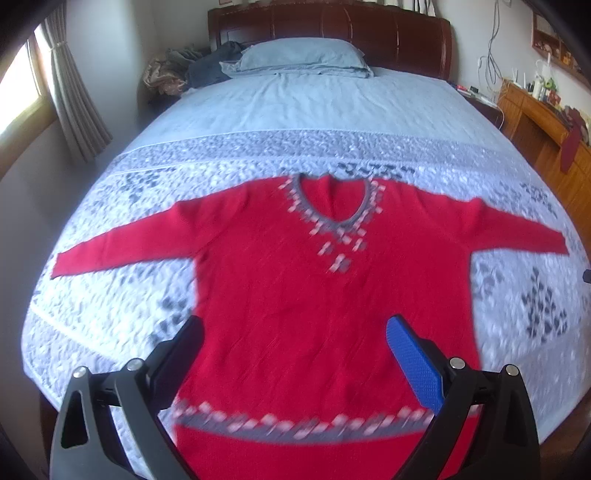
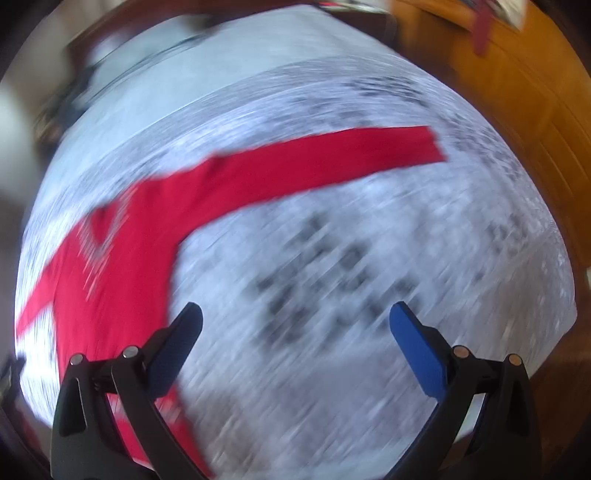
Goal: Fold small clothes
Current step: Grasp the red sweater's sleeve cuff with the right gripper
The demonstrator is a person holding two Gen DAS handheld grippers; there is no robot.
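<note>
A red V-neck sweater (image 1: 295, 295) with a grey and pink pattern at the neck and hem lies flat, front up, on the bed, both sleeves spread sideways. My left gripper (image 1: 295, 325) is open and empty, above the sweater's lower body. In the blurred right wrist view the sweater (image 2: 122, 258) lies at the left, and one sleeve (image 2: 332, 162) stretches to the upper right. My right gripper (image 2: 295, 314) is open and empty over the bare bedcover to the right of the sweater's body.
The bed has a pale blue and grey patterned cover (image 1: 517, 302) and a blue pillow (image 1: 303, 55) at the dark wooden headboard (image 1: 332, 26). Clothes are piled (image 1: 184, 70) at the far left. A wooden desk (image 1: 546, 133) stands along the right side, a curtained window (image 1: 44, 85) on the left.
</note>
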